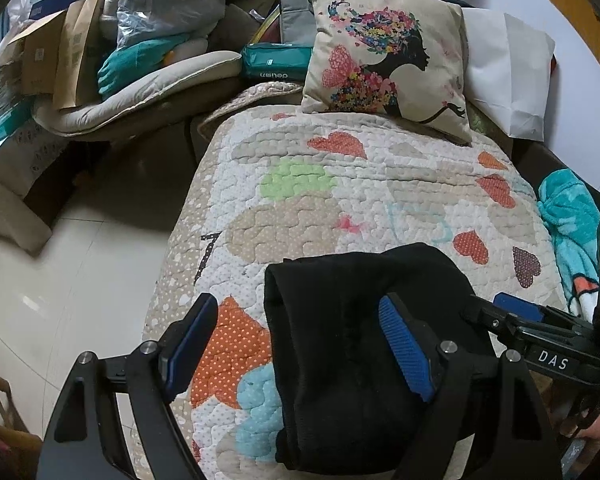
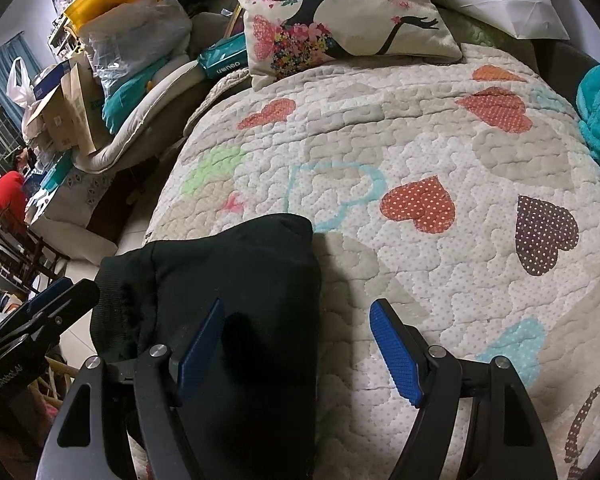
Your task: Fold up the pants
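Observation:
The black pants lie folded in a compact bundle on the heart-patterned quilt. My left gripper is open and straddles the bundle's left edge, its right finger over the fabric. The right gripper shows at the bundle's right side. In the right wrist view the pants lie at lower left on the quilt. My right gripper is open, its left finger over the pants' right edge, its right finger over bare quilt. The left gripper shows at far left.
A printed cushion and a white pillow lie at the bed's head. A teal blanket lies at the right edge. A cluttered chair with bags and boxes stands left, across a strip of tiled floor.

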Available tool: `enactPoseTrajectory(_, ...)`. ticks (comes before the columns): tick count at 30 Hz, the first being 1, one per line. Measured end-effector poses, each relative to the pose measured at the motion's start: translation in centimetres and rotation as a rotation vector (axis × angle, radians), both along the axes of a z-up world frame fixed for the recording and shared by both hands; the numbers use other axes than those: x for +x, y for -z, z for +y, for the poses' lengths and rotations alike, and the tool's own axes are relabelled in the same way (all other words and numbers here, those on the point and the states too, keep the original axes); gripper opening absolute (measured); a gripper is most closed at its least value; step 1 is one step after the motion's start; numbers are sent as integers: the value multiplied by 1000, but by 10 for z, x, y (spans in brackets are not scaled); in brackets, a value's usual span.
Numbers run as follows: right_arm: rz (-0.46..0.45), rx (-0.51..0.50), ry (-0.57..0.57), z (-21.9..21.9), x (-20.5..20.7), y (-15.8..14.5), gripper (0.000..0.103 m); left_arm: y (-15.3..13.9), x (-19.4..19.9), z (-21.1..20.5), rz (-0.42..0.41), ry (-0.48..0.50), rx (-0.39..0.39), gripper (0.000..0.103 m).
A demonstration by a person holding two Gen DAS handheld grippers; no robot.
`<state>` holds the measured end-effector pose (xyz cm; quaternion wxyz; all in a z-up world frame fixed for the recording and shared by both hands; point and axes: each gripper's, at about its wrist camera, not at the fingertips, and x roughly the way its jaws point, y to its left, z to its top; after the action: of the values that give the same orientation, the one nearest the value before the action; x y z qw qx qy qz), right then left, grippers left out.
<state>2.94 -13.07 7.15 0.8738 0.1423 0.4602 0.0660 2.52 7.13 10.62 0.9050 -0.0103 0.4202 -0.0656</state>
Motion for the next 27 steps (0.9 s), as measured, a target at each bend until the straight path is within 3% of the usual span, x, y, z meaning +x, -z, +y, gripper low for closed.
enactPoseTrajectory(27, 10, 7, 5, -1, 2, 6, 81, 3, 3, 1, 23, 5, -10, 82)
